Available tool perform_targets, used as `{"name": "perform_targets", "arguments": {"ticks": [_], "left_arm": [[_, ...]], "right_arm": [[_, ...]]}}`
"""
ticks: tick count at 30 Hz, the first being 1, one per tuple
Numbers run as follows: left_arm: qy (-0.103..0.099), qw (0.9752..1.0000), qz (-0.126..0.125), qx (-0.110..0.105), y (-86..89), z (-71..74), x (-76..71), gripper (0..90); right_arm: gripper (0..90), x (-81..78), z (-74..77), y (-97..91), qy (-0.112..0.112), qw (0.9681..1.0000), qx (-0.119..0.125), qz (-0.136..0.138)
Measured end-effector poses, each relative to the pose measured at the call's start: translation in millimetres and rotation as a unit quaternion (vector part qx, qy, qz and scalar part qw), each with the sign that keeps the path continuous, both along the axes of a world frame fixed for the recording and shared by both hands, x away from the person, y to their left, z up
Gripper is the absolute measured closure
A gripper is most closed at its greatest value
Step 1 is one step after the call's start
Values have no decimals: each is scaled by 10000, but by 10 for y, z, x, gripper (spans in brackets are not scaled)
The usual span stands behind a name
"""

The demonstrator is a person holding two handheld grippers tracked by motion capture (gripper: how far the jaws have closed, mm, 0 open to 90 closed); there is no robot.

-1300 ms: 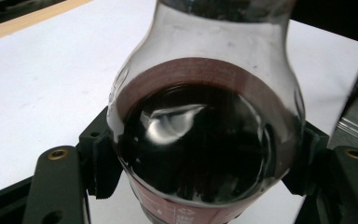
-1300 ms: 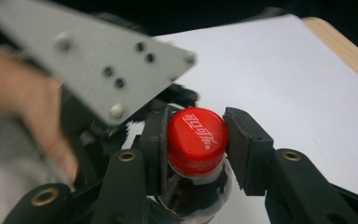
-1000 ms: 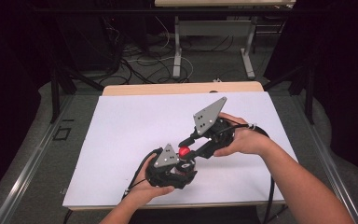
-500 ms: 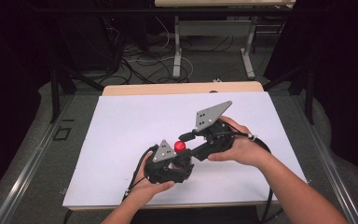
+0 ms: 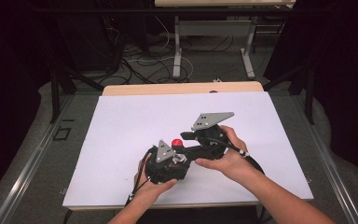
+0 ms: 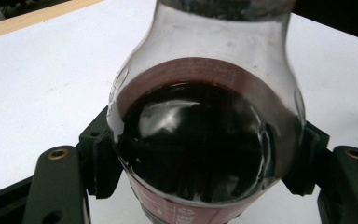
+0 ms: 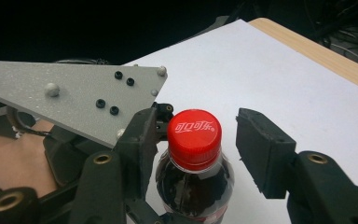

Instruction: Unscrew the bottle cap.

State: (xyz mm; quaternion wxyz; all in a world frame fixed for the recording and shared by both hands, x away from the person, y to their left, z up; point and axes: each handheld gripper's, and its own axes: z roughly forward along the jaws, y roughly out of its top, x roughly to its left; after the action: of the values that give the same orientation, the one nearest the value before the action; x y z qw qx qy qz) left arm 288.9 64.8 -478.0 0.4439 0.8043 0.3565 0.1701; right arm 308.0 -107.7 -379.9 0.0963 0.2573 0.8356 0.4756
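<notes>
Gripping cola bottle [image 6: 205, 140] w/ left gripper [image 6: 200, 158]; right gripper [image 7: 200, 149] open round cap [image 7: 194, 131].

One bottle [image 7: 195, 177] with one red cap [image 7: 194, 135] was counted. Two grippers, left [image 5: 168, 163] and right [image 5: 186, 140], and one white table [image 5: 121, 140] were noted.

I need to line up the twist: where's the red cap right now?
In the right gripper view the cap sits between the right gripper's open jaws; in the high view it lies near the table's front centre, atop the bottle held by the left gripper.
</notes>
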Motion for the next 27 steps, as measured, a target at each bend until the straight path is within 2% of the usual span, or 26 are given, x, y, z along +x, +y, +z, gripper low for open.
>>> {"name": "perform_targets", "arguments": {"ticks": [2,8,12,14,16,17,18,19,20,21,23,25,26,27], "left_arm": [[37,10000,-43,61,5,7,-3,294],[-27,10000,-35,49,-5,9,-14,294],[-91,9998,-122,117,-18,16,-25,294],[-90,9999,-112,72,-22,12,-25,294],[-76,9998,-157,98,-14,17,-24,294],[-94,9997,-176,119,-7,22,-24,294],[-78,9994,-297,163,9,31,-19,294],[-87,9992,-354,136,10,34,-18,294],[-115,9990,-423,109,15,39,-22,294],[-115,9988,-479,58,18,46,-25,294],[-113,9976,-687,27,18,62,-24,294],[-137,9961,-872,-12,20,70,-21,295],[-124,9950,-995,11,18,77,-26,294],[-126,9939,-1099,25,16,79,-33,294]], "right_arm": [[558,-9,0,11,-44,10000,-77,14],[547,-2,-14,33,-15,10000,-94,6],[598,4,-36,54,91,9999,-134,-50],[602,-3,-32,64,26,9998,-209,-46],[606,0,-26,68,-8,9997,-259,32],[607,9,-15,63,-4,9993,-334,171],[608,28,-16,63,-193,9986,-342,363],[609,49,-3,48,-153,9981,-370,469],[609,76,11,34,-153,9970,-394,649],[609,92,26,24,-254,9944,-445,922],[610,141,63,-16,-239,9903,-511,1271],[610,181,95,-48,-287,9842,-566,1651],[610,201,115,-61,-177,9813,-597,1823],[610,223,122,-72,-293,9765,-640,2038]]}}
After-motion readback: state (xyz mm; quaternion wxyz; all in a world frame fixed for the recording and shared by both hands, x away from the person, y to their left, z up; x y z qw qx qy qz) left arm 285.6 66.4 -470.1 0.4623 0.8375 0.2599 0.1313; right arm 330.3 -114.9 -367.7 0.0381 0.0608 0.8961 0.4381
